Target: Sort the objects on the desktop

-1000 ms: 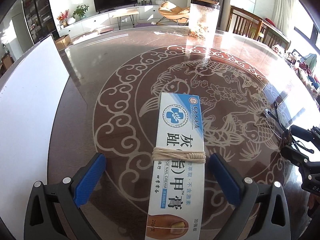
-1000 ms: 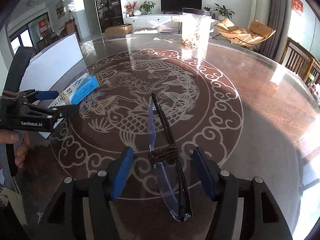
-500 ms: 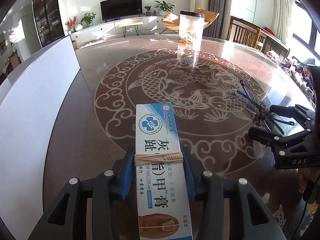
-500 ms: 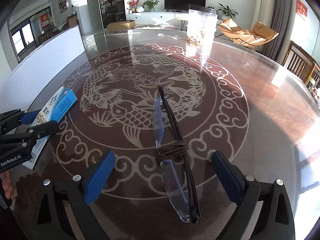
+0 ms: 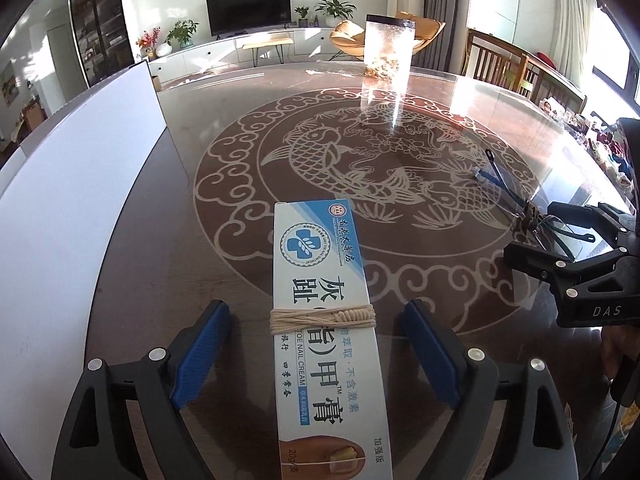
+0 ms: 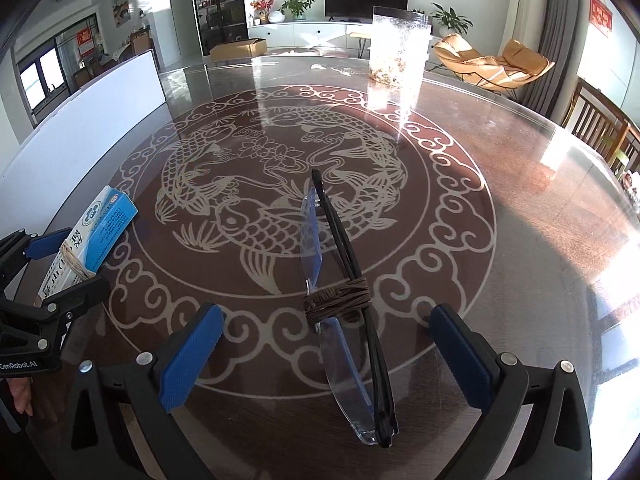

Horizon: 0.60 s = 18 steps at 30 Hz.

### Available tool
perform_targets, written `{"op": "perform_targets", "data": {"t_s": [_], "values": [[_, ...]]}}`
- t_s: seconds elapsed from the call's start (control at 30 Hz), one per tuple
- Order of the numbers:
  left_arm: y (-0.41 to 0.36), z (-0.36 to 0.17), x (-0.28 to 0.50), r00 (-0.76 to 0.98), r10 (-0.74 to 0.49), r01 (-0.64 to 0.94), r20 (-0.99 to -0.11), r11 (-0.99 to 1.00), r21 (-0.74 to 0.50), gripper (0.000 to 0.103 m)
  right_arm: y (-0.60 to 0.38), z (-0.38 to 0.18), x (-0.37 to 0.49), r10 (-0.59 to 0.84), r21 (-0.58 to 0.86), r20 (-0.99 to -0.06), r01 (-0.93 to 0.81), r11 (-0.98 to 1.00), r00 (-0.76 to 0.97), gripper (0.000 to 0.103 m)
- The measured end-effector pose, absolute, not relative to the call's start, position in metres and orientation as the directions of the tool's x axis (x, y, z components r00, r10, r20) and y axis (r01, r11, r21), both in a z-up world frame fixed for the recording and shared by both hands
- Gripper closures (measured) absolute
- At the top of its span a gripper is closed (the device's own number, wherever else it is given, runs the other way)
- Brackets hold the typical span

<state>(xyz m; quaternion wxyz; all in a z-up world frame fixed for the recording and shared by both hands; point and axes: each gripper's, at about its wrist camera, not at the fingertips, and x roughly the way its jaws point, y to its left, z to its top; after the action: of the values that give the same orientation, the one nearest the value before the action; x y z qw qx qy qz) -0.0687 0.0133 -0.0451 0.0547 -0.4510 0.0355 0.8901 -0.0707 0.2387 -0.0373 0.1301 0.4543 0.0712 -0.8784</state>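
A white-and-blue nail cream box (image 5: pixel 324 312), bound with pale string, lies flat on the table between the blue pads of my left gripper (image 5: pixel 316 305). The jaws are opening and the pads stand clear of the box on both sides. Folded black-framed glasses (image 6: pixel 340 280), tied with brown cord, rest on the table between the pads of my right gripper (image 6: pixel 326 312). Its jaws are opening wide too and touch nothing. The right wrist view shows the box (image 6: pixel 100 224) and left gripper (image 6: pixel 60 268) at far left. In the left wrist view, the glasses (image 5: pixel 500 184) and right gripper (image 5: pixel 560 236) are at far right.
The dark round table (image 5: pixel 240 184) bears a pale koi pattern under a glossy top. A clear tall container (image 6: pixel 400 52) stands at the far edge. A white board (image 5: pixel 80 184) runs along the left side. Wooden chairs (image 5: pixel 520 68) stand beyond the right rim.
My left gripper shut on the box, slid with it across the table, then spread its pads off it. My right gripper's pads widened away from the glasses, which stayed put.
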Motion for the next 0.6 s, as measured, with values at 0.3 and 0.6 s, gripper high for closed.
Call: {"op": "perform_targets", "data": {"t_s": [0.3, 0.6], "values": [[0.0128, -0.0459, -0.0701, -0.584, 0.058, -0.121, -0.81, -0.993, 0.017, 0.007, 0.2386, -0.0375, -0.0709, -0.164, -0.007, -0.817, 0.293, -0.956, -0.553, 0.0], [0.011, -0.0477, -0.0705, -0.567, 0.057, -0.113, -0.822, -0.994, 0.009, 0.0, 0.2386, -0.0376, -0.071, -0.164, -0.007, -0.817, 0.293, -0.956, -0.553, 0.0]]}}
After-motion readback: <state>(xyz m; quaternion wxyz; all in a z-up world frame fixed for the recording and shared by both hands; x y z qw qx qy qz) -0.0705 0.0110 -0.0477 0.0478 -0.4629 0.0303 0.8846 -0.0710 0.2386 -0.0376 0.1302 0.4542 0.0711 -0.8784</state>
